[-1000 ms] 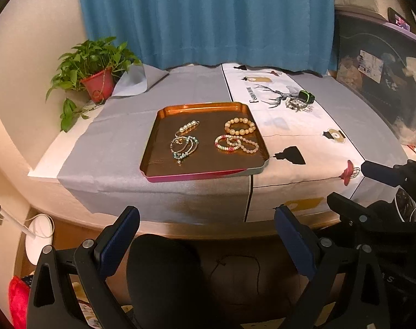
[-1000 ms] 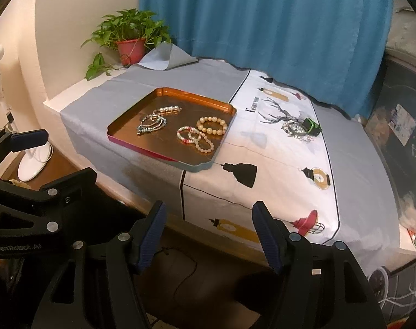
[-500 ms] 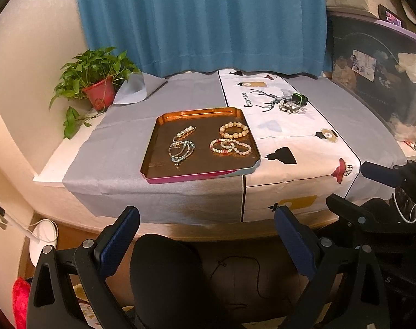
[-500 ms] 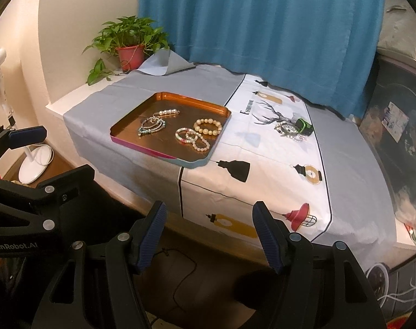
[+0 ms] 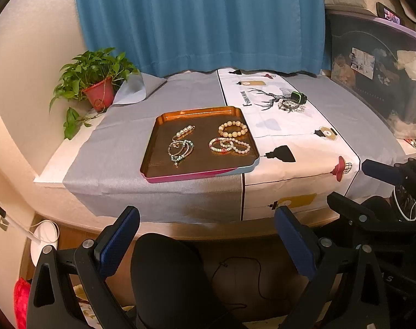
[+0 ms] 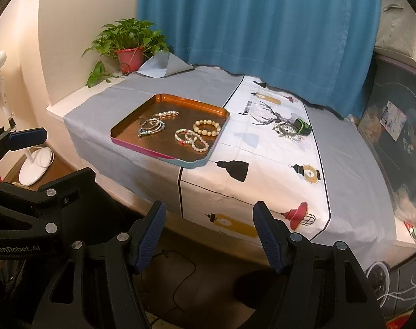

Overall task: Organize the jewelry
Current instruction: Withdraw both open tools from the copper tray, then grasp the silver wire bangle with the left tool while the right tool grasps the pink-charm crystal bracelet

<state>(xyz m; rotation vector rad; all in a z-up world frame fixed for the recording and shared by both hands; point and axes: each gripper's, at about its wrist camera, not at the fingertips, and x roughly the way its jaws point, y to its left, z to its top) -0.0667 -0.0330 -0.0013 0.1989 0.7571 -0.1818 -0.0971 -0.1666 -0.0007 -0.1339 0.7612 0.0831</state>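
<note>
The fingers of the left gripper (image 5: 206,242) are seen spread wide with nothing between them, and those of the right gripper (image 6: 210,237) are parted somewhat less, likewise empty; both are held short of the near edge of the surface (image 5: 142,192), pointing down and forward over the floor. Ahead of the left fingers, and slightly to their left, the copper tray (image 5: 153,148) is found, in which a beaded bracelet (image 5: 232,129), a cluster of thinner bracelets (image 5: 229,145), a tangled chain (image 5: 180,149) and a pearl clip (image 5: 184,131) are laid out apart from one another. Farther back and to the right, on the printed white cloth (image 6: 276,170), a loose heap of jewelry (image 6: 286,132) is shown just beside a small green-and-black object (image 6: 302,126). From the right fingers this heap lies forward and slightly right, well clear of the tray. The right gripper is judged the nearer to the heap, the left to the tray. No long axis can be told for the heap.
</note>
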